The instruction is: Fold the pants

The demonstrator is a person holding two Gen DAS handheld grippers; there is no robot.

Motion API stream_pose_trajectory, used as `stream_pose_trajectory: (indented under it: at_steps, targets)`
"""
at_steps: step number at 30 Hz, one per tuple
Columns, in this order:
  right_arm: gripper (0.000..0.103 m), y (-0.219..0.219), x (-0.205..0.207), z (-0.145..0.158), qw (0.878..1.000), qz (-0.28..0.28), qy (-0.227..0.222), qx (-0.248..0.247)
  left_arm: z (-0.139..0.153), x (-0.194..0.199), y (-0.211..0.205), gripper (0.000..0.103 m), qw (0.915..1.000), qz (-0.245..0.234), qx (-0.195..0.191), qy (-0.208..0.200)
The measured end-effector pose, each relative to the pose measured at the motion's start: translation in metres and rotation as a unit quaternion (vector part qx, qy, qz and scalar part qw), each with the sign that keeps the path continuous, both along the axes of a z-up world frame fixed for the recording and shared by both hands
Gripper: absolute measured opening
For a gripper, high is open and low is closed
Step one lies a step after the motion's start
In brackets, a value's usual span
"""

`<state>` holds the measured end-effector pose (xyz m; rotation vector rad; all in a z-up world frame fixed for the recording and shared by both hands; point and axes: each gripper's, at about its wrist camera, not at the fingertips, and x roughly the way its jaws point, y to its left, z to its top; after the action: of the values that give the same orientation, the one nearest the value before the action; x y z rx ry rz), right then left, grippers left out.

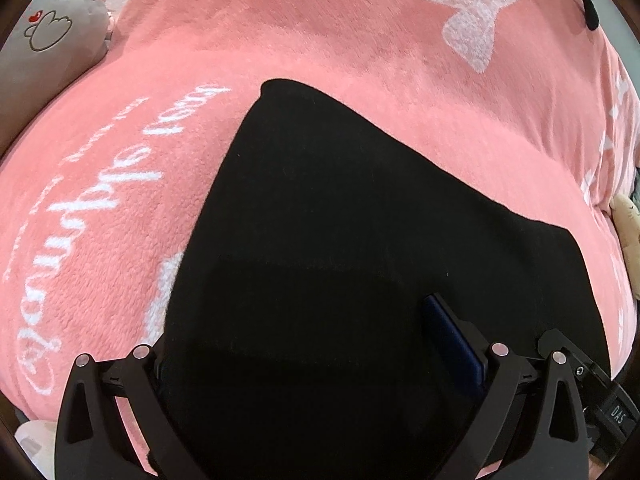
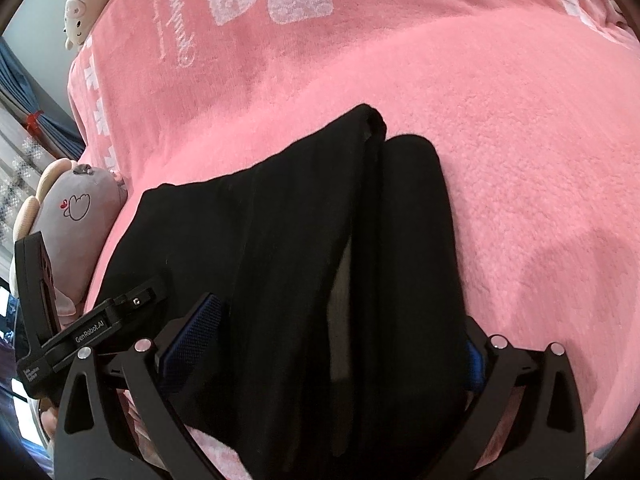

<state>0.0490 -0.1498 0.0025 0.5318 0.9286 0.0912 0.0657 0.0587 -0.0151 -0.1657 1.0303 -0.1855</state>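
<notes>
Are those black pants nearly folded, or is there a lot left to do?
Partway, it seems. The black pants lie on the pink blanket, one part already laid over another. Both the left gripper and the right gripper have their fingers spread wide with cloth between them, apparently mid-fold. The pants are not yet a compact bundle, so more folding likely remains.

Left gripper (image 1: 320,360): jaws spread wide, low over the near edge of the bed, black cloth between the blue pads. Right gripper (image 2: 324,344): jaws likewise wide apart, cloth bunched between its pads; left gripper's body just beside it.
</notes>
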Motion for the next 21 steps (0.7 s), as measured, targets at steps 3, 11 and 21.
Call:
stream_pose_trajectory:
  at_steps: [3, 11, 21]
  targets:
    - [0.074, -0.005, -0.006, 0.002, 1.0, 0.001, 0.001, 0.017, 0.004, -0.006, 0.008, 0.097, 0.9992, -0.025, -0.032, 0.002]
    - [0.066, -0.021, -0.015, -0.01, 0.994, -0.007, 0.01, 0.107, 0.0, -0.017, 0.024, 0.096, 0.9918, -0.037, -0.112, 0.049]
    - [0.039, 0.0, -0.042, 0.038, 0.996, 0.02, -0.04, 0.079, 0.032, -0.032, 0.039, 0.035, 0.986, -0.024, -0.164, 0.017]
